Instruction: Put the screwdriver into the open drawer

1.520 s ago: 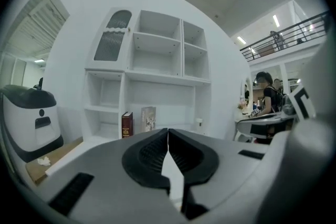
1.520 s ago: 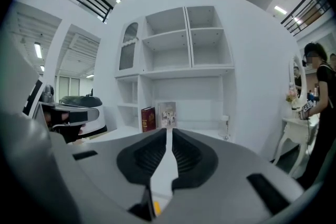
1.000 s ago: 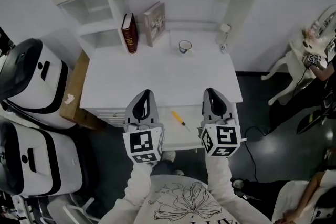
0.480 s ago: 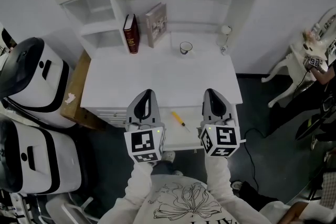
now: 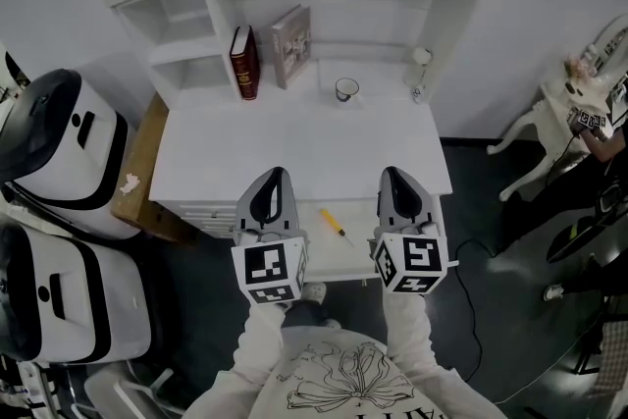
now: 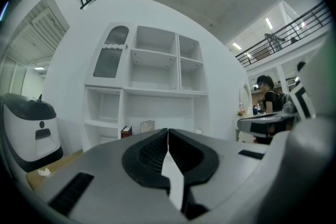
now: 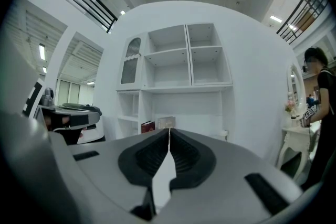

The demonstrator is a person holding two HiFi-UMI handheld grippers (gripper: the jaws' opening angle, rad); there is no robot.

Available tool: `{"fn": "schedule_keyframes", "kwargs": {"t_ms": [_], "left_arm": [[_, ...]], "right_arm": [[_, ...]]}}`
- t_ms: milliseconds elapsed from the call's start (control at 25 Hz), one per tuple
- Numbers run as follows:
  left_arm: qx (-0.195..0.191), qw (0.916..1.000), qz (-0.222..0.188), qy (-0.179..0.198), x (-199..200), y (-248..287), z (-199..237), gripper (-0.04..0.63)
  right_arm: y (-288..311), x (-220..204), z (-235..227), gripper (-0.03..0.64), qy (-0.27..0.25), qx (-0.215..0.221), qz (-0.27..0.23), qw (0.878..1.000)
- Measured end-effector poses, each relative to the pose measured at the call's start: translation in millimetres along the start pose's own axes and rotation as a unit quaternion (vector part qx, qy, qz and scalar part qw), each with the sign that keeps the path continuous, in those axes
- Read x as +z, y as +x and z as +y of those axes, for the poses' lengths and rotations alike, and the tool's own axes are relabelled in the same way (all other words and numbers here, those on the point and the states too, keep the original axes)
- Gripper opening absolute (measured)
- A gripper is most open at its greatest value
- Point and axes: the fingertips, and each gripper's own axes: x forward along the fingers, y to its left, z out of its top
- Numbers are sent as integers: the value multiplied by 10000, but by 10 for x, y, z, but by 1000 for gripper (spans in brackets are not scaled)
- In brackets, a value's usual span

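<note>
Screwdriver point(image 5: 337, 225): yellow handle, thin shaft, diagonal in drawer point(image 5: 355, 262)

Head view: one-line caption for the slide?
Left gripper and right gripper, both shut and empty, flank the yellow screwdriver lying in the open drawer.

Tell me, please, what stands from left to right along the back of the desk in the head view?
red book → grey book → cup → small white item at the desk's right end
</note>
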Motion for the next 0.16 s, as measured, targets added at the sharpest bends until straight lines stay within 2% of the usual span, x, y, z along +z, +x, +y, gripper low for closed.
{"fn": "schedule_keyframes", "kwargs": {"t_ms": [160], "left_arm": [[-10,10000,5,-13,-4,-23,-5,6]], "right_arm": [[-40,-7,-6,9,-26,-19,14,10000]]}}
